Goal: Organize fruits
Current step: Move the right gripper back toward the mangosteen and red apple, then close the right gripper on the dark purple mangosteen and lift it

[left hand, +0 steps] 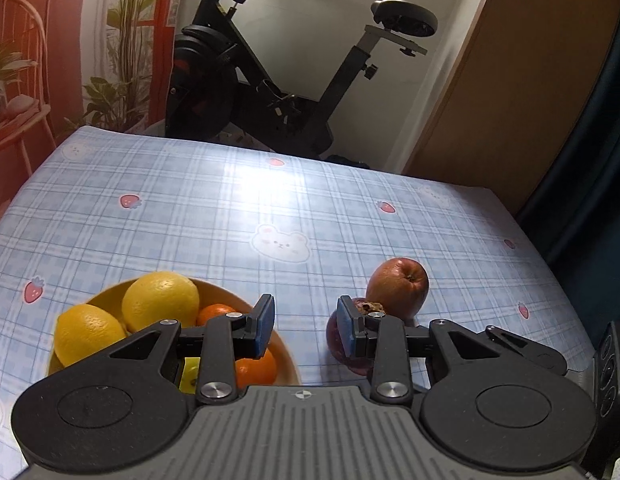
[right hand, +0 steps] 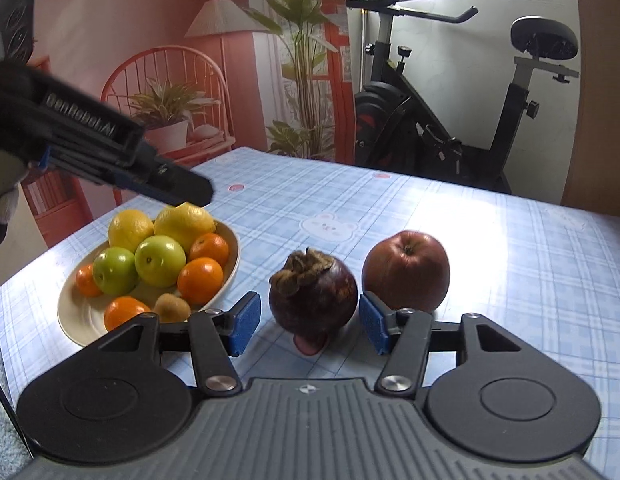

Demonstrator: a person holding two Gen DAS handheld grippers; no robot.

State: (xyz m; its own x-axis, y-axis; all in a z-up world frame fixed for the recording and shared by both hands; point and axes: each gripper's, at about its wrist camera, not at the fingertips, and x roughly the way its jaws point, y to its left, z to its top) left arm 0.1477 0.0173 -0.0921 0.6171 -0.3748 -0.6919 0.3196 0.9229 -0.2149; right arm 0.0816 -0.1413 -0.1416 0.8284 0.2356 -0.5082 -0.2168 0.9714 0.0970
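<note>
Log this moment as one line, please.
left gripper: empty | right gripper: open around mangosteen | apple: on table | bowl: fruit-filled

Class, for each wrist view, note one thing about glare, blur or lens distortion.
Left wrist view: white glare washes out the tablecloth; its far edge bows, fisheye distortion. Right wrist view: the left claw looks soft and blurred; glare brightens the cloth behind the red apple.

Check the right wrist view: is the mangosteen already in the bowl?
No, the mangosteen sits on the tablecloth beside the red apple, outside the bowl.
</note>
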